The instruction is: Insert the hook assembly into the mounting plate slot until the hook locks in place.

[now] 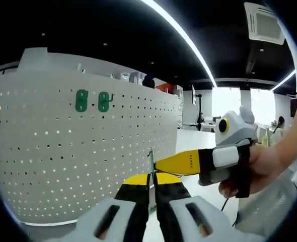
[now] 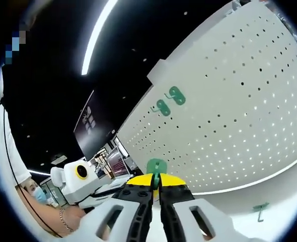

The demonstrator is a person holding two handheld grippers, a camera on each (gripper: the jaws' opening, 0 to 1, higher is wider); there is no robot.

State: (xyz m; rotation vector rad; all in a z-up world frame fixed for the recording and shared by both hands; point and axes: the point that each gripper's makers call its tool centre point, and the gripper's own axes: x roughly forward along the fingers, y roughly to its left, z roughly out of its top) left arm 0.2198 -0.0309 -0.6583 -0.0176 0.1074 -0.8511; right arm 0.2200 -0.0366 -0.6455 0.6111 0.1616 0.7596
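Carry-to-board step. Right gripper (image 2: 155,187) jaws closed on green hook (image 2: 156,167), near pegboard (image 2: 239,111). Left gripper (image 1: 151,187) jaws pinch thin metal piece (image 1: 150,166). Two hooks (image 1: 92,101) already mounted. Next: align plate with holes, press in.

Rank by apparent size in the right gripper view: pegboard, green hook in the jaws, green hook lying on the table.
1. Pegboard, by far.
2. Held hook.
3. Hook on the table.
The held hook is nearer the camera, so ranks 2 and 3 are unsure.
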